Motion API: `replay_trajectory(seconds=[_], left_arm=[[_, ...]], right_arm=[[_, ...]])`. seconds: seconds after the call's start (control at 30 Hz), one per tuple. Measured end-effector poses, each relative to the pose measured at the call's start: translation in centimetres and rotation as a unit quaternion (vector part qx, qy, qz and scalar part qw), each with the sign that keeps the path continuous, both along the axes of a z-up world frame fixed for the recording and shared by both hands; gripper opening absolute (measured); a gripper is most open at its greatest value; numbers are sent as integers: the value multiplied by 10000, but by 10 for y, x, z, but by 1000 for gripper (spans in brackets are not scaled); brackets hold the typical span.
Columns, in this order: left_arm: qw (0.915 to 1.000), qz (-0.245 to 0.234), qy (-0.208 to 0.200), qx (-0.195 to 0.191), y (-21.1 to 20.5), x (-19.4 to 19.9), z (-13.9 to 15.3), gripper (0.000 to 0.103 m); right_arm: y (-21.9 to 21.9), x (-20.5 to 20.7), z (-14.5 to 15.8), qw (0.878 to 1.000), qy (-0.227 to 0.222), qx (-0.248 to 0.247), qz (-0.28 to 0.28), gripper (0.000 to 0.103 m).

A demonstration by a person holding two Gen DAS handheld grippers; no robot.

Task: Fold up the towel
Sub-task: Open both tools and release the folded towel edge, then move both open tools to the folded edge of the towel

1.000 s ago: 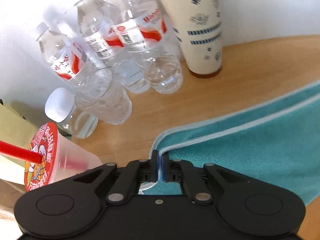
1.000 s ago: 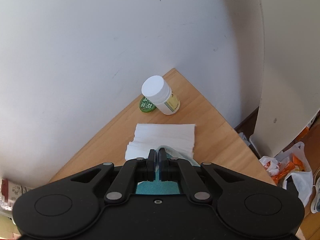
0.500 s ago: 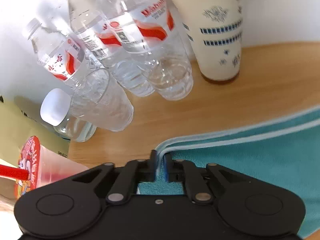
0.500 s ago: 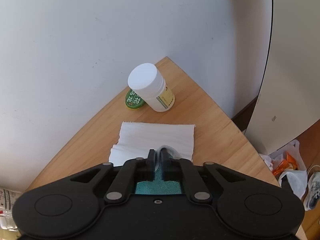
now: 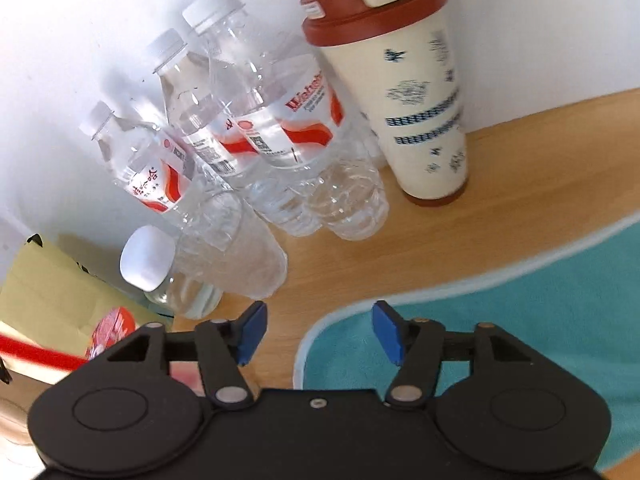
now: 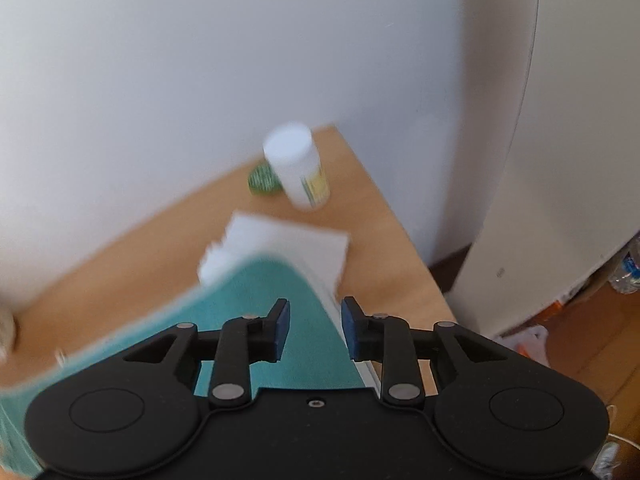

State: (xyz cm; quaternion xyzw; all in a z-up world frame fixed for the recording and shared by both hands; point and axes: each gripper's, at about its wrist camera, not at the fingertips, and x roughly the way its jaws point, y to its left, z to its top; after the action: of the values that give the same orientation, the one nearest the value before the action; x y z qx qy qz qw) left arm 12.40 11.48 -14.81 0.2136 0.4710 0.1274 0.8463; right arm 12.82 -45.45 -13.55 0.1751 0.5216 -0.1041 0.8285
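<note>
- Towel (image 5: 500,328), teal, lies flat on the bench (image 5: 460,236), its rounded corner under the left claw (image 5: 318,333).
- Left claw gapes wide, holding nothing.
- Right claw (image 6: 313,330) stands apart over the towel's other corner, beside white napkins (image 6: 288,244).

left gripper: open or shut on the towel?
Open. The left gripper has its blue pads spread wide, with the teal towel lying flat on the table, not pinched.

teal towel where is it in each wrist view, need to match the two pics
Left wrist view: the teal towel fills the lower right, its rounded corner beside the open left gripper.
Right wrist view: it fills the lower left, its corner ahead of the open right gripper.
Shared landmark: the wooden table under the towel.
</note>
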Motion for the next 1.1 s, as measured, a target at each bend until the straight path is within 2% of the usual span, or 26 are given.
replay_trajectory(seconds=[0.07, 0.23, 0.33, 0.43, 0.6, 0.67, 0.8, 0.97, 1.1], left_arm=[[9999, -76, 100, -62, -5, -11, -1, 69], [9985, -161, 512, 97, -21, -44, -22, 69], [9973, 223, 673, -191, -17, -57, -32, 69], [9945, 703, 608, -492, -6, -66, -34, 69], [9844, 1434, 511, -883, 7, -81, -34, 69], [9765, 1748, 439, -1183, 15, -86, -31, 69], [9551, 2378, 206, -1753, 33, -94, -30, 71], [9312, 2955, -62, -2133, 49, -99, -31, 71], [9015, 3494, -177, -2548, 64, -103, -34, 71]], right_arm=[[-1, -13, -7, 10000, 59, 35, -11, 45], [-8, -48, -25, 9993, 151, -49, -331, 46], [-15, -62, -34, 9981, 143, 210, -565, 46], [-17, -69, -39, 9963, 8, 458, -723, 48], [-19, -76, -39, 9920, -165, 718, -1022, 49], [-17, -78, -38, 9910, -221, 778, -1071, 49], [-17, -78, -42, 9881, -376, 883, -1205, 49], [-16, -79, -45, 9841, -521, 1033, -1346, 48], [-12, -79, -46, 9828, -562, 1113, -1363, 48]])
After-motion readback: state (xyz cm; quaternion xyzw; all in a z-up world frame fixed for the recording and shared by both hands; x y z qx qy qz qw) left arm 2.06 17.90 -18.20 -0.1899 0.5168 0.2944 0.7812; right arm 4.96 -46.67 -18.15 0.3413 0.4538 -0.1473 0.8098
